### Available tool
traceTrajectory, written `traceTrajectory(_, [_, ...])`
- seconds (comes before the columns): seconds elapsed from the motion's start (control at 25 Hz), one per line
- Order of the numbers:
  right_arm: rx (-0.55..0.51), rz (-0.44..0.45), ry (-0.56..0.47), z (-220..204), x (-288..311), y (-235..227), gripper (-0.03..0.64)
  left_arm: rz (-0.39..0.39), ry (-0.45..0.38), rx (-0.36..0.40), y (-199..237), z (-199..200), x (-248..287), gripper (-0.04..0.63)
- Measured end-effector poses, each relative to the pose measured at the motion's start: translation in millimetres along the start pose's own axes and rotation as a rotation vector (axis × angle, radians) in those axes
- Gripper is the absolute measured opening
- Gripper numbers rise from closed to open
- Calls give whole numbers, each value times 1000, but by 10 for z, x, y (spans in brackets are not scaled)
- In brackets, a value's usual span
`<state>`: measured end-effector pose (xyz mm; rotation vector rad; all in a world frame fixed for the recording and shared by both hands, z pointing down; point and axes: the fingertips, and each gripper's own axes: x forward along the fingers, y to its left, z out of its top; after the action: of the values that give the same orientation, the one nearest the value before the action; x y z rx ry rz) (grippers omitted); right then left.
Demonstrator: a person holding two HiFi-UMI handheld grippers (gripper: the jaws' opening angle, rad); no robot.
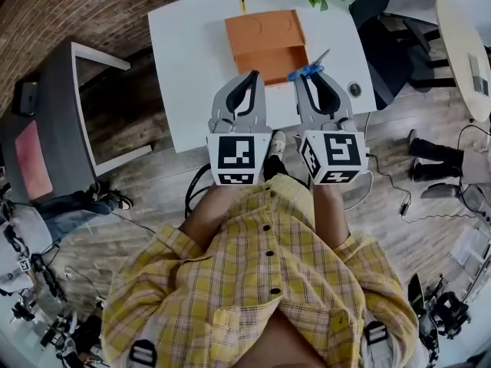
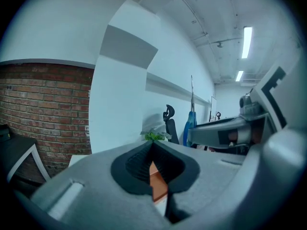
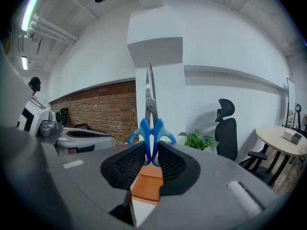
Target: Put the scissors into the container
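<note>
Pinching the scissors [image 3: 150, 114] only at the blue handles, the right gripper [image 3: 152, 152] could let them swivel or drop short of the container [image 1: 261, 29] just ahead on the table [image 1: 192, 67]. Left gripper [image 2: 152, 150] is closed on nothing. Can't really see inside the container.

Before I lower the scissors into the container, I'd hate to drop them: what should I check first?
1. Right gripper shut on the scissors handles: ok.
2. Blades closed, pointing away from the jaws: ok.
3. Container open, nothing seen inside: ok.
4. Scissors over the container: not ok, they are at its near right corner.
5. Left gripper shut, empty, beside the right one: ok.
</note>
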<state>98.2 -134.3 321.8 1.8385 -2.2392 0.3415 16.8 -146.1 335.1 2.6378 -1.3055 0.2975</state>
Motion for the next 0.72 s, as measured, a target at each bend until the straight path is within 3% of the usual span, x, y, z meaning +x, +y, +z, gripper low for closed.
traceTrajectory(0.72, [8,92,156,-636,739,-415,89,80,134,-18,163,-447,701,0])
